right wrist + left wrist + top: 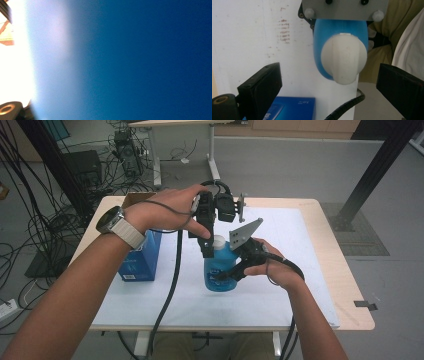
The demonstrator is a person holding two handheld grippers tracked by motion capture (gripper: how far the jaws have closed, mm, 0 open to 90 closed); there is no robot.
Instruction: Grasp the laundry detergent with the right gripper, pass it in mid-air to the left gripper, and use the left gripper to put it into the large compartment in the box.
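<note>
The counter (320, 285), a pale wooden top under a smooth white mat with a few faint brown smudges, carries a glossy blue cardboard box (140, 260) on its left side and, near the middle, a blue bottle (220, 270). The bottle is rounded translucent plastic holding blue liquid, it stands upright, and it has a label on its front. The right claw (225, 276) comes in from the side and is pinching the bottle's body, its own camera pressed so close that the plastic reads as a blurred wash of blue. The left claw (329, 82) hangs above the bottle pointing down, its two flat black pads spread wide to either side of the white cap (343, 58), touching nothing. That cap is matte, round and domed, with a raised ridge down its middle. The step in hand looks like steadying the bottle so the cap can be worked; the next move probably calls for lowering the left claw, closing squarely on the cap, and twisting while the right holds firm.
</note>
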